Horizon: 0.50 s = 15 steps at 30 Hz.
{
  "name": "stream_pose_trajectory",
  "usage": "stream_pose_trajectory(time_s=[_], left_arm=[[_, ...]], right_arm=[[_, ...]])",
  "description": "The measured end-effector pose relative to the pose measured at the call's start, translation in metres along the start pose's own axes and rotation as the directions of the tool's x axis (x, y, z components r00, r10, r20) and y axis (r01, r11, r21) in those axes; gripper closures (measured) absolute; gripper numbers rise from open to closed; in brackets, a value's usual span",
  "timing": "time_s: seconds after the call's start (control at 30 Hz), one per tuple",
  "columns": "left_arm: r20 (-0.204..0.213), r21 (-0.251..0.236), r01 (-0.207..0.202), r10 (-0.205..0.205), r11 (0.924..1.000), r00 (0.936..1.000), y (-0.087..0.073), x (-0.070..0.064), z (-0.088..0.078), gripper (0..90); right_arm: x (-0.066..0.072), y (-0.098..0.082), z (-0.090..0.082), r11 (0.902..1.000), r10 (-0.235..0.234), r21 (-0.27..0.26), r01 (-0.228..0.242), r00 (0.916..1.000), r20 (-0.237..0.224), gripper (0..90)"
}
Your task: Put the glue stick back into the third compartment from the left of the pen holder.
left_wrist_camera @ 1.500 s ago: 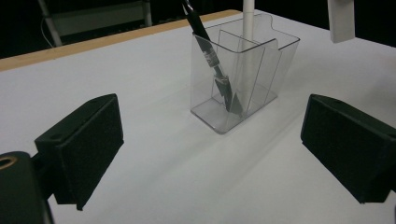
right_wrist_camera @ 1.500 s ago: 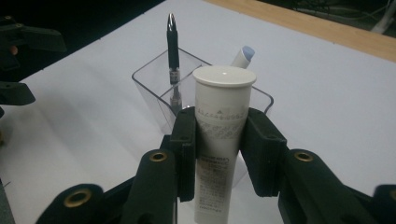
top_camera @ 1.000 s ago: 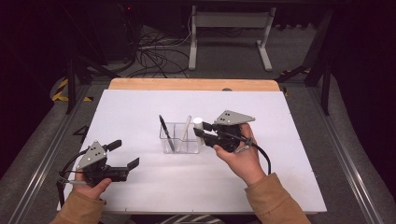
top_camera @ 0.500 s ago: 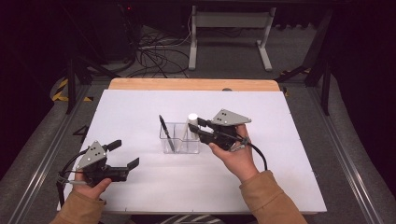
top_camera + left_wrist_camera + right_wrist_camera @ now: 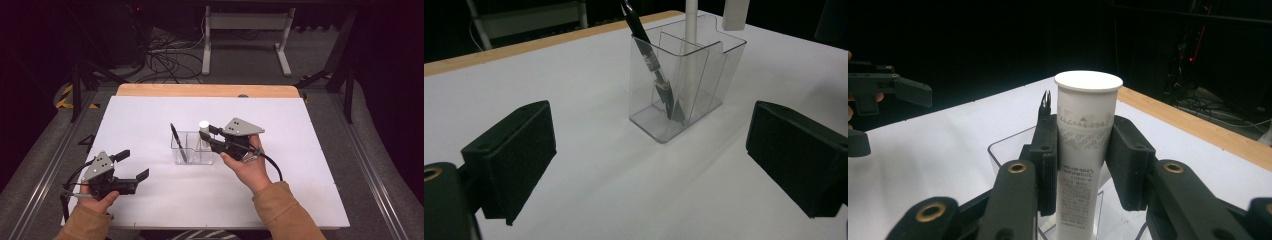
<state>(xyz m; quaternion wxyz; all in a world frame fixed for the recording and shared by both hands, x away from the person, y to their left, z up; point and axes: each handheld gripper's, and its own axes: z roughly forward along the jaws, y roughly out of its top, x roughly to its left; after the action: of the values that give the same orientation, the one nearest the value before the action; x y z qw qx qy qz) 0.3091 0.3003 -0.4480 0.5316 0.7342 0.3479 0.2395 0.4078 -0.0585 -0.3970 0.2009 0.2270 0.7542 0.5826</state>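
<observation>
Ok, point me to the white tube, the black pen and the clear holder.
white tube (image 5: pixel 1087 135), right gripper view, on its printed side between the pads.
black pen (image 5: pixel 651 55), left gripper view, on its barrel inside the holder.
clear holder (image 5: pixel 192 157), high view, on its front wall.

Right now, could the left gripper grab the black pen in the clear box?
Probably yes. The left gripper is open, with bare table between it and the clear box. The black pen leans on its near side, away from the right gripper.

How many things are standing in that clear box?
2. A black pen leans in the left compartment of the box; a white tube, held by the right gripper, stands in the right one. Nothing else shows through its walls.
</observation>
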Motion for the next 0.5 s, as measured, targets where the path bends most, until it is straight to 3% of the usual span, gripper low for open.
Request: stream_pose_trajectory(time_s=[0.23,0.5], left_arm=[[0.001,0.000,0.001,-0.001,1.0000,1.0000,0.000,0.000,0.000,6.6],[0.000,-0.001,0.001,-0.001,1.0000,1.0000,0.000,0.000,0.000,6.6]], right_arm=[[-0.003,-0.007,0.004,0.9998,-0.020,0.005,0.020,0.9998,0.008,67.5],[-0.005,-0.013,0.009,0.9997,-0.012,0.023,0.012,0.9999,0.005,67.4]])
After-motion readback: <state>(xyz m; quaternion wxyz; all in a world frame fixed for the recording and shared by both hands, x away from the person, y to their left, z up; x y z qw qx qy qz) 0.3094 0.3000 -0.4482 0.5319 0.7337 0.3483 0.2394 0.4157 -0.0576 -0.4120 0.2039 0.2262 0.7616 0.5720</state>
